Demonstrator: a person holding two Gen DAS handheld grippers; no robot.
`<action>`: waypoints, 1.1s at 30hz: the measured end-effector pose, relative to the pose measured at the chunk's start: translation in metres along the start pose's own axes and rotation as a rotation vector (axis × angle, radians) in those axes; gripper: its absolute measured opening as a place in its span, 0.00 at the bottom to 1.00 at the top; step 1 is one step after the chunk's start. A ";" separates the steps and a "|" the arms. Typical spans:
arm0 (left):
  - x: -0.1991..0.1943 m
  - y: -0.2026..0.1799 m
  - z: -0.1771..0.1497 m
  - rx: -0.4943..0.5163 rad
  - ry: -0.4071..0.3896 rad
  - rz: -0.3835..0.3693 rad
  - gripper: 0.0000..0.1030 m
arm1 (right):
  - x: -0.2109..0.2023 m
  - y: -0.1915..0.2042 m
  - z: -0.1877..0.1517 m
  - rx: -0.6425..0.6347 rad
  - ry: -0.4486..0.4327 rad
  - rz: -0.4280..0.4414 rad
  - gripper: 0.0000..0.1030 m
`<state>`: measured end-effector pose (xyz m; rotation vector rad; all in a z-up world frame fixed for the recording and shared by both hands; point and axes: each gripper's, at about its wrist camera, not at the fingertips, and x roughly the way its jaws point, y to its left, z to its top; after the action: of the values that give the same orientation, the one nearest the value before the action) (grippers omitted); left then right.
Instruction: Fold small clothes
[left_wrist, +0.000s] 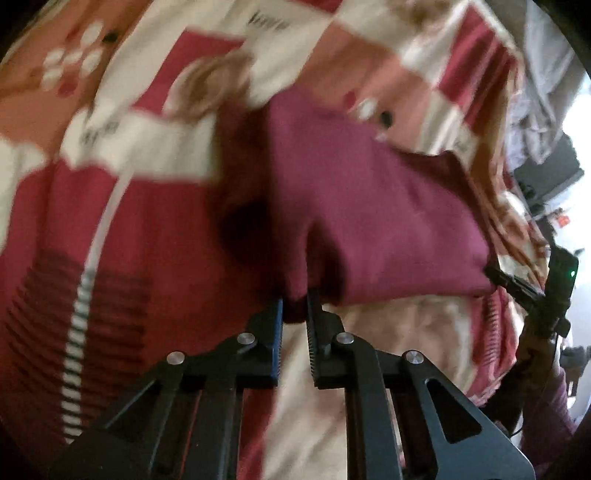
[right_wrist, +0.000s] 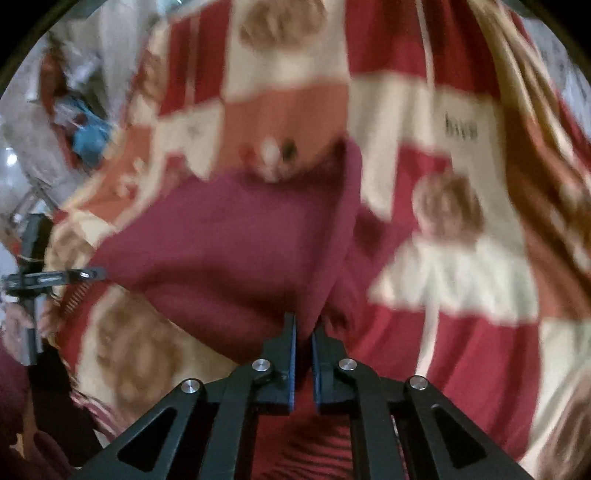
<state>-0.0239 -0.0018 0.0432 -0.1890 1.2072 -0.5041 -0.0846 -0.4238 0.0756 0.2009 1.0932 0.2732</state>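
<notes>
A small maroon garment (left_wrist: 369, 206) hangs stretched above a patterned blanket. My left gripper (left_wrist: 295, 306) is shut on its near left corner, with cloth pinched between the pads. In the left wrist view the right gripper (left_wrist: 496, 277) holds the garment's other corner at the far right. In the right wrist view the same maroon garment (right_wrist: 229, 243) spreads to the left, and my right gripper (right_wrist: 304, 325) is shut on its near edge. There the left gripper (right_wrist: 88, 274) pinches the far left corner. Both views are blurred.
A red, cream and orange patchwork blanket (left_wrist: 155, 122) with brown bear motifs covers the surface under the garment (right_wrist: 454, 258). Crumpled grey cloth (left_wrist: 535, 110) lies at the far right edge. A blue item (right_wrist: 88, 140) and clutter sit beyond the blanket's left edge.
</notes>
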 end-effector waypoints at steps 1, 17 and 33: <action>0.000 0.009 -0.002 -0.045 -0.007 -0.036 0.10 | 0.009 -0.002 -0.006 0.013 0.023 0.009 0.06; -0.003 -0.033 0.018 0.024 -0.150 0.203 0.65 | 0.050 0.123 0.106 -0.171 -0.069 0.063 0.45; 0.013 -0.014 0.017 0.006 -0.134 0.156 0.67 | 0.206 0.196 0.157 -0.277 0.105 -0.014 0.42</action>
<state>-0.0087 -0.0224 0.0445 -0.1202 1.0798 -0.3533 0.1214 -0.1768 0.0295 -0.0691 1.1475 0.4228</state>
